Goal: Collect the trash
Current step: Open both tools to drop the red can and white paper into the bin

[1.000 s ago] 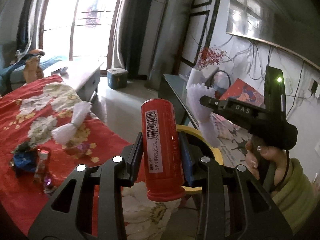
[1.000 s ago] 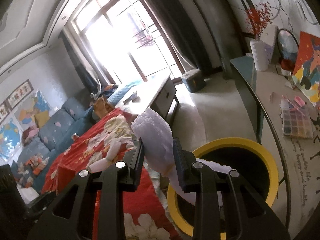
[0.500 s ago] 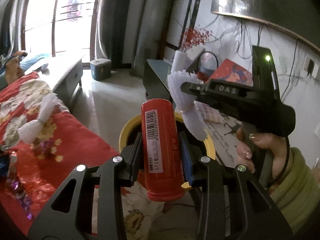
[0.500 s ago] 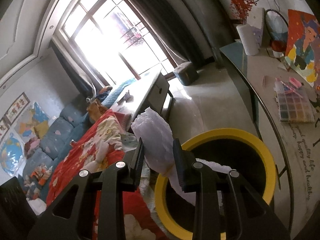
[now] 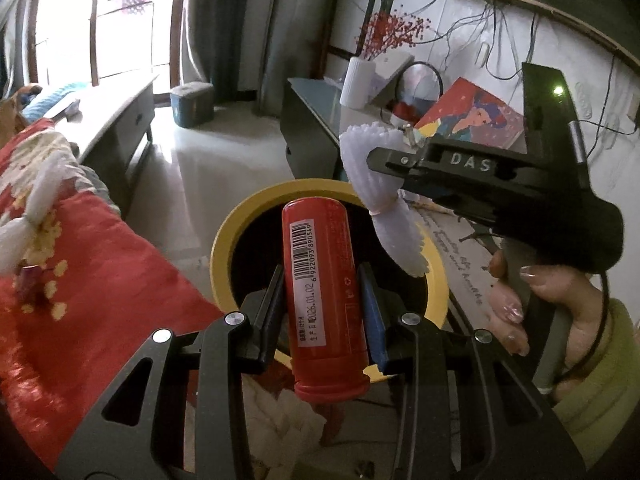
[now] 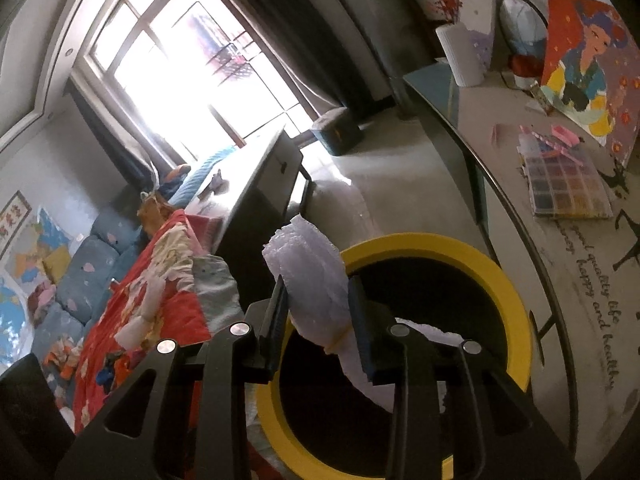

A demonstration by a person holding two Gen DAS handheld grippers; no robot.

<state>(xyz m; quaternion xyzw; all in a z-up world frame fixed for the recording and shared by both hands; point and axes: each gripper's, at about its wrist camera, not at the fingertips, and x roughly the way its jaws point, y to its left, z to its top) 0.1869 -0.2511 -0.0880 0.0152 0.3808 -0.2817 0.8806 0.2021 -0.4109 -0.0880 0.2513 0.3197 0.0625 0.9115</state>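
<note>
My left gripper (image 5: 320, 300) is shut on a red can (image 5: 322, 292) with a barcode label, held upright over the near rim of a round yellow-rimmed bin (image 5: 224, 244). My right gripper (image 6: 318, 308) is shut on a white foam fruit net (image 6: 312, 276), which hangs over the bin's dark opening; the bin's yellow rim (image 6: 508, 280) lies just beyond it. In the left wrist view the right gripper (image 5: 378, 160) holds the foam net (image 5: 380, 200) above the bin's far right rim.
A red floral cloth (image 5: 100, 280) covers the surface at left, with another white foam net (image 5: 28, 216) and a small wrapper (image 5: 28, 284) on it. A glass-topped table (image 6: 560, 264) with a bead box stands right of the bin. A low cabinet (image 5: 120, 120) stands behind.
Both grippers have moved toward the yellow bin with their loads. The can and the foam net now hang over its opening, and the red cloth has slid to the left.
</note>
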